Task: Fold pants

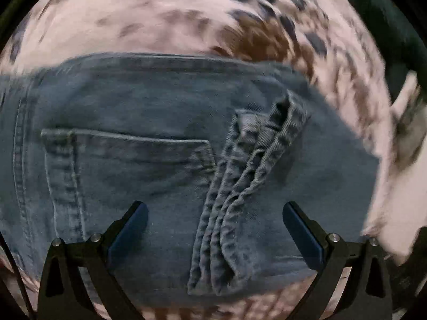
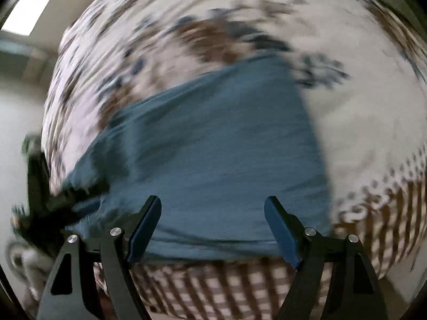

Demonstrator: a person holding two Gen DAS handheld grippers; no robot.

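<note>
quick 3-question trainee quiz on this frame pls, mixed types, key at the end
1. True or false: the left gripper is clamped on the jeans.
2. In the left wrist view, what lies on the denim beside the back pocket? A) a belt B) bunched leg hems C) a hanger
3. What do the jeans rest on?

Key
1. False. Both its fingers stand wide apart above the denim, and so do those of the right gripper.
2. B
3. A patterned bedspread, white with brown and dark blotches.
</note>
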